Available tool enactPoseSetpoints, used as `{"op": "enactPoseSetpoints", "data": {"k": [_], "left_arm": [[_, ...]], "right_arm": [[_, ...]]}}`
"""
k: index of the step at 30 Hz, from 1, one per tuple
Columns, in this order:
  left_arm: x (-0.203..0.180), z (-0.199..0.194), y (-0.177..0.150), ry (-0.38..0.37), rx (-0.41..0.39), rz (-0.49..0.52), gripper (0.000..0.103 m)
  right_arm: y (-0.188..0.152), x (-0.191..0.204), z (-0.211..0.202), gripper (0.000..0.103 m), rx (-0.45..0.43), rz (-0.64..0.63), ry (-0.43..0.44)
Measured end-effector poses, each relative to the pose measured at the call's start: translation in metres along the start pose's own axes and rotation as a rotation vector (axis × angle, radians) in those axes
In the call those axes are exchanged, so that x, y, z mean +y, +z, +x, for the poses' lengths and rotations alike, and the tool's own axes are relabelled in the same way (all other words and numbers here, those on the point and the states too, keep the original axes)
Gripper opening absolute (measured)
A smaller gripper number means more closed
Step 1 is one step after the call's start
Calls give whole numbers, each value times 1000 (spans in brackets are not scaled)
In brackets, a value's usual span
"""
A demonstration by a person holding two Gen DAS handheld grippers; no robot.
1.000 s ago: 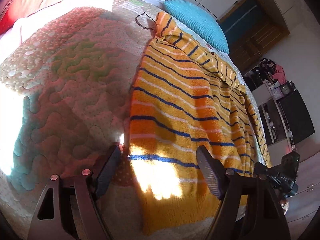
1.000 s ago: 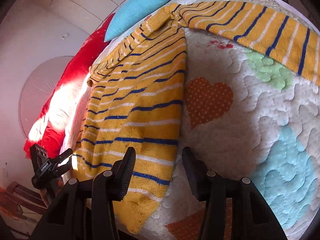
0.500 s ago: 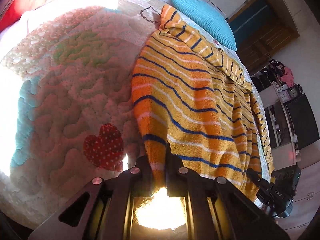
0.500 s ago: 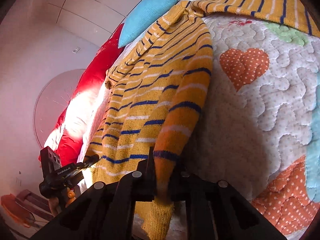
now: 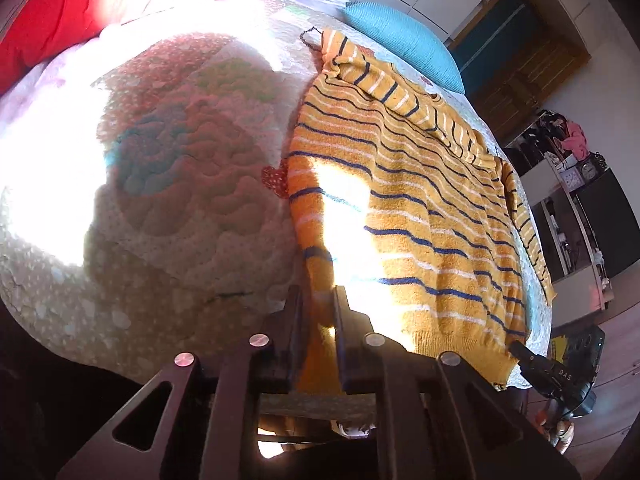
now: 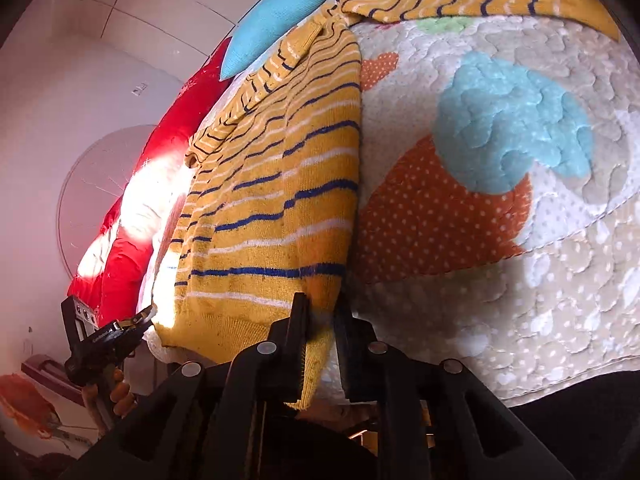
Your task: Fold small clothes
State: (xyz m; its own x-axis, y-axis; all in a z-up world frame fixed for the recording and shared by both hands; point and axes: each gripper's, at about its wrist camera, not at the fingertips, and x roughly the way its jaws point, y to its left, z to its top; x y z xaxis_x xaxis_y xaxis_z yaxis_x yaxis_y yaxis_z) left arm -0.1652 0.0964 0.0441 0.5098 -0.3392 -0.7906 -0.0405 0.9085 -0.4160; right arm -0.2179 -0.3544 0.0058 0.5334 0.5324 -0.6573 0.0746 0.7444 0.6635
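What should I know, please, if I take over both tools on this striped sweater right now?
Left tool: shut on one bottom hem corner of the yellow knit sweater with navy and white stripes.
Right tool: shut on the other hem corner.
The sweater lies flat on the quilted heart-patterned bedspread, collar toward the turquoise pillow; one sleeve stretches out sideways.
Done: both corners gripped.
Left: no fold is made yet; probably carry the hem toward the collar, then tuck in the sleeves.

Washed out by glare: part of quilt [image 5: 48,176]. Hidden between left claw [image 5: 318,320] fingers: sweater [image 5: 420,208] hem corner.
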Motion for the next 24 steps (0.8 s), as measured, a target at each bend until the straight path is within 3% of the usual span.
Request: {"op": "enactPoseSetpoints", "data": {"k": [1, 4, 6, 10, 11, 14, 16, 20, 23, 24], "left_arm": [[1, -10, 1, 16, -26, 12, 26], [-4, -37, 8, 79, -139, 79, 50], [-11, -46, 20, 110, -213, 121, 73], [-33, -25, 60, 128, -295, 175, 81], [-41, -13, 71, 115, -305, 203, 88], [-59, 38, 102, 121, -265, 241, 90], [-61, 72, 119, 65, -218, 242, 90], [-48, 123, 123, 17, -136, 208, 90], [-37, 119, 119, -69, -149, 176, 91], [-33, 118, 119, -96, -154, 162, 92]], "right_arm": [[4, 5, -7, 17, -23, -29, -33], [29, 28, -21, 21, -92, -139, -118], [52, 45, -17, 27, -118, -202, -159], [109, 75, 15, 27, -153, -290, -235], [125, 82, 25, 28, -162, -304, -253], [179, 91, 64, 28, -168, -247, -269], [214, 89, 88, 29, -173, -184, -301], [268, 72, 137, 29, -148, -64, -387], [290, 61, 164, 27, -128, 6, -405], [295, 59, 170, 21, -120, 16, -397]]}}
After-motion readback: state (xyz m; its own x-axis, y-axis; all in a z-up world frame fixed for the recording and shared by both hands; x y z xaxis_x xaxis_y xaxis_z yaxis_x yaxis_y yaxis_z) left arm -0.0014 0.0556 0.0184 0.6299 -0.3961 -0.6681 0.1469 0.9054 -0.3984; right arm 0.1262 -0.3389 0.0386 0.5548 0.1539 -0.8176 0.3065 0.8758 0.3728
